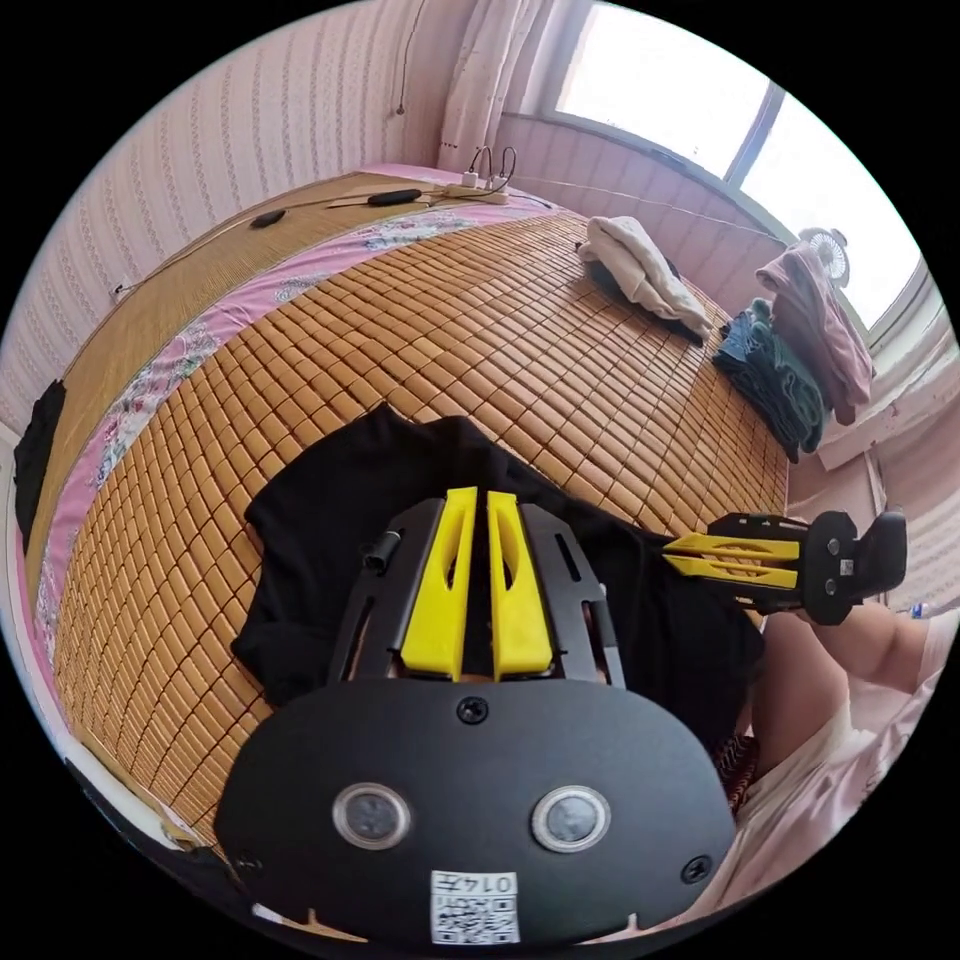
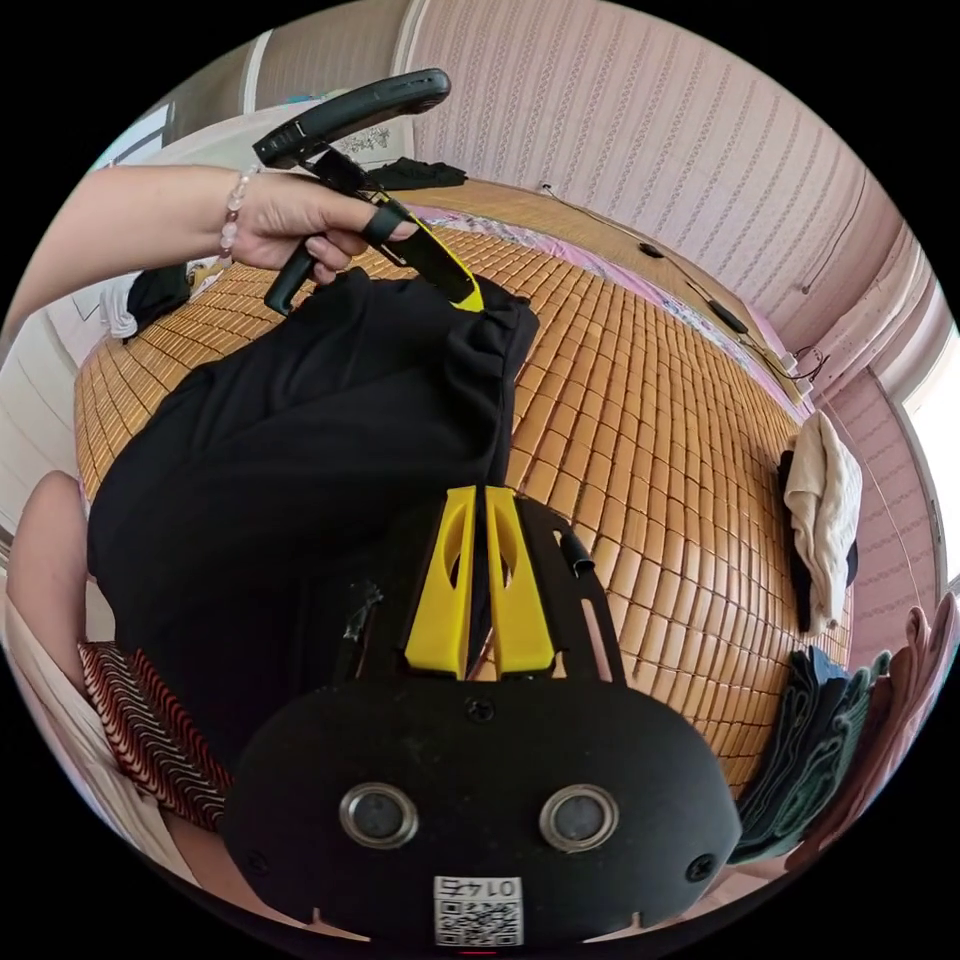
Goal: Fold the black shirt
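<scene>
My left gripper [image 2: 462, 290] and right gripper [image 1: 672, 556], jaws closed together, held side by side in my hands.

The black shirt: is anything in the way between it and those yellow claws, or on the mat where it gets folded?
Nothing visible. Both the left gripper and right gripper already pinch the black shirt. The bamboo mat ahead lies bare; the clothes piles sit off at its far edge.

Home bedroom: a bed [image 1: 480, 330] wearing a bamboo mat, folded clothes [image 1: 770, 370] lying beside a curtained window [image 1: 690, 90].
</scene>
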